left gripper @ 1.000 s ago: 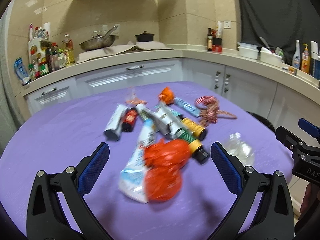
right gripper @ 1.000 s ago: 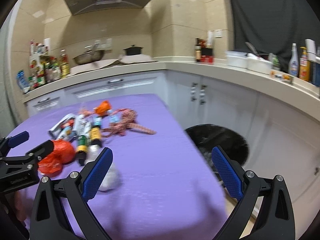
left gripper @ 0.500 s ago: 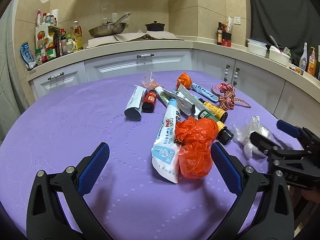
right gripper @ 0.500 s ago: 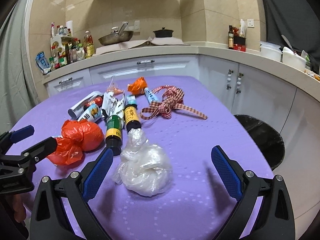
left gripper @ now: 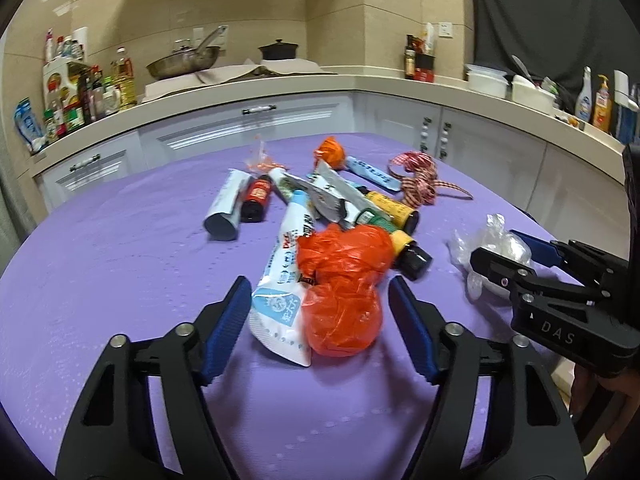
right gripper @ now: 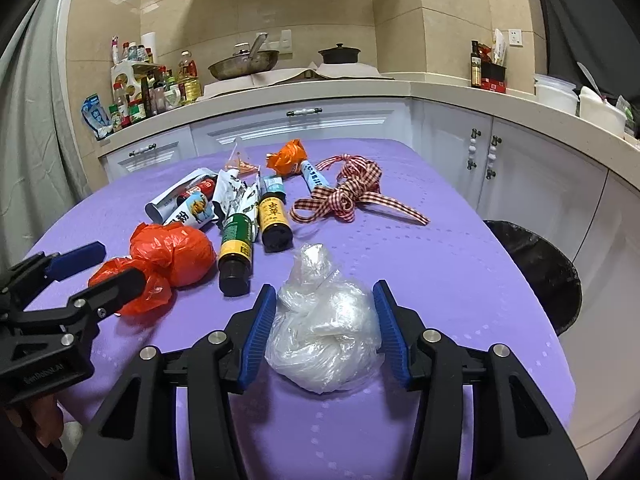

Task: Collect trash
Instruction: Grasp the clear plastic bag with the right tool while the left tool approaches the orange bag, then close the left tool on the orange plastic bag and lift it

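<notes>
Right wrist view first: the right gripper (right gripper: pixel 325 330) has just been closing and its 2 blue pads now sit tight against the flanks of the clear plastic bag (right gripper: pixel 322 344), which still rests on the purple tablecloth (right gripper: pixel 460 280) – a clamp taking hold, I judge, though how firmly the soft film is pinched is hard to read. Beside that bag, toward the left gripper (left gripper: pixel 316 312), lies the red plastic bag (left gripper: pixel 344 280); those jaws have also just been closing around it and the white tube (left gripper: pixel 286 264) pressed against its side, yet a gap shows at each pad, so they stand apart, not gripping. Both hands look set to lift a piece of trash each. Beyond the clear bag, off the table edge, the black-lined bin (right gripper: pixel 538 272) is only partly in view. Labels on the bottles (right gripper: pixel 256 232) behind the bags are too small to read – the pile overlaps itself.
</notes>
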{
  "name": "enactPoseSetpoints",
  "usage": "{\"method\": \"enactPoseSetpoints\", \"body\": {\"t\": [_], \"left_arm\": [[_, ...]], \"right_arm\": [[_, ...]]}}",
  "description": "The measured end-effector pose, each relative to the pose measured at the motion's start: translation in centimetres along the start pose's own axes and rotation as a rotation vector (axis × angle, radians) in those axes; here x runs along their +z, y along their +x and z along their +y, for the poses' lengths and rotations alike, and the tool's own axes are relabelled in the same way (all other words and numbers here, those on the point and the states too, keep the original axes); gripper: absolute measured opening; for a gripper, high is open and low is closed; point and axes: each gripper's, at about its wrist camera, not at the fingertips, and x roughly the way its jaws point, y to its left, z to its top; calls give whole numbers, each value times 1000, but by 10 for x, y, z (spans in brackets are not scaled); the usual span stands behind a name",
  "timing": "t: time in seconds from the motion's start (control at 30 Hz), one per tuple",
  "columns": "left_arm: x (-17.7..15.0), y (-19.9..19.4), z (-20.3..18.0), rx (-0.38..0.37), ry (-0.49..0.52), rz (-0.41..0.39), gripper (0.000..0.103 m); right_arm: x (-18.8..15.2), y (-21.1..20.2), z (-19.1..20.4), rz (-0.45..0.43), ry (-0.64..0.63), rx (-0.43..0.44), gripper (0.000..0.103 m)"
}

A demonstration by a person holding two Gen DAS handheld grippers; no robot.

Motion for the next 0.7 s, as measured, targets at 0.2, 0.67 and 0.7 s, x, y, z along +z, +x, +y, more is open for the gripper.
{"method": "enactPoseSetpoints", "body": {"t": [0.2, 0.67, 0.7], "left_arm": [[-1, 0, -8, 15, 39, -23, 41], [0, -12, -15, -12, 58, -65, 9], [0, -14, -14, -14, 56, -68, 9]], "right_arm": [[0, -1, -5, -2, 20, 7, 50], [-1, -5, -9, -13, 40, 9, 49], [-1, -6, -9, -15, 41, 9, 49]]}}
